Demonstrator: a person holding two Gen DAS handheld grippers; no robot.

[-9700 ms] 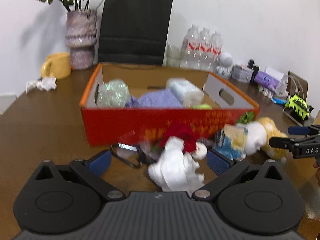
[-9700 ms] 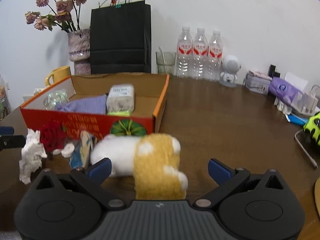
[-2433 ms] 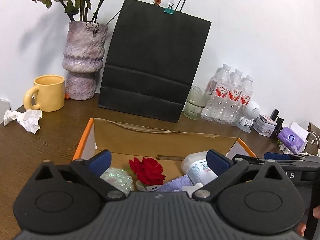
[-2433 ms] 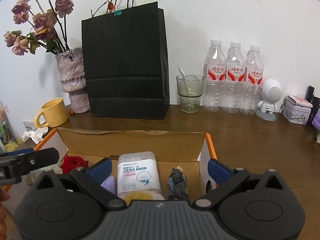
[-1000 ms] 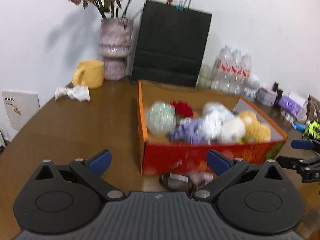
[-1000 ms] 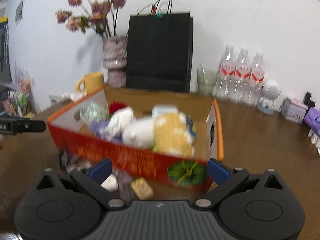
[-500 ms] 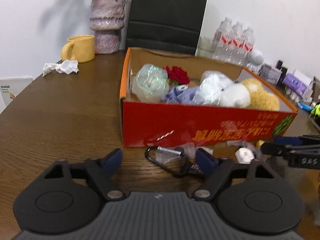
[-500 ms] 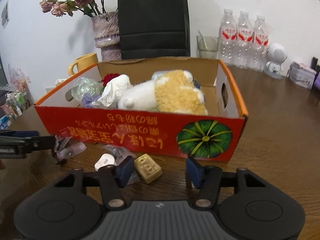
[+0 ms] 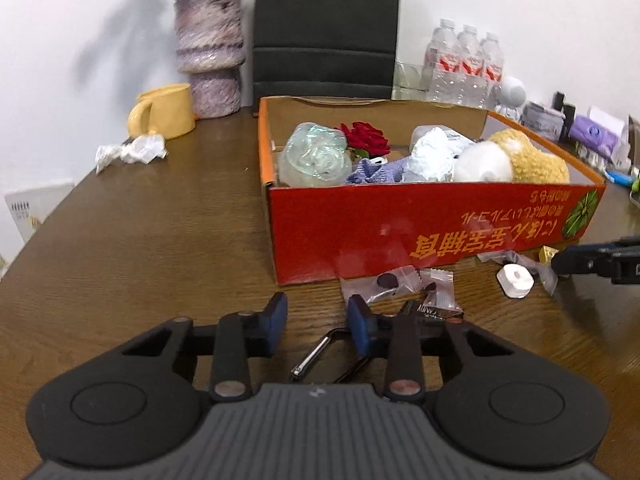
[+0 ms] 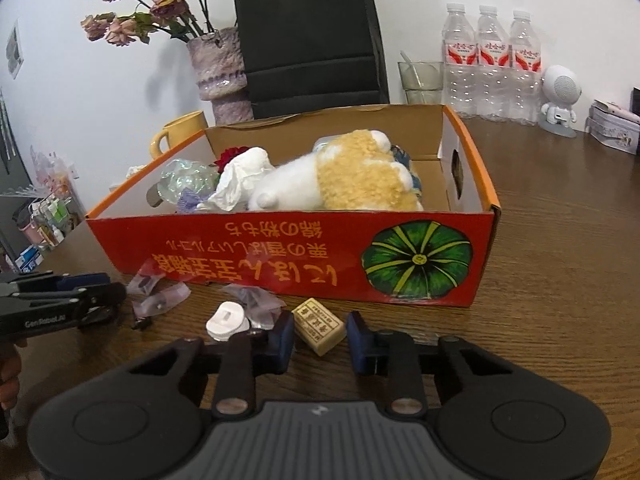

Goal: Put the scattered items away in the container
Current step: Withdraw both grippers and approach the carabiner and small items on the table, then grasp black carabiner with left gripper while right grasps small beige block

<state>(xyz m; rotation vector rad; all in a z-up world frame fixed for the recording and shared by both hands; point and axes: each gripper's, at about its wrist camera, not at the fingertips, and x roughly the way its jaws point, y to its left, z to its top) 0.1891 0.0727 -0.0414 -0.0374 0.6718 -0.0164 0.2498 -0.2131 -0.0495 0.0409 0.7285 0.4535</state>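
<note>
On the brown wooden table, the red-and-orange cardboard box sits with its long printed side toward both cameras; inside it: yellow-and-white plush toy, crumpled white tissue, iridescent cellophane ball, red fabric rose, lilac cloth. Loose items lie in front of the box: small tan wrapped block, white round plastic piece, clear candy wrappers, black metal carabiner. Right gripper is low over the table, jaws partly open and straddling the tan block, pads not touching it. Left gripper is also low, jaws partly open with the carabiner lying between them, no contact visible. Behind the box: black paper bag, purple ceramic vase, yellow mug, three water bottles.
</note>
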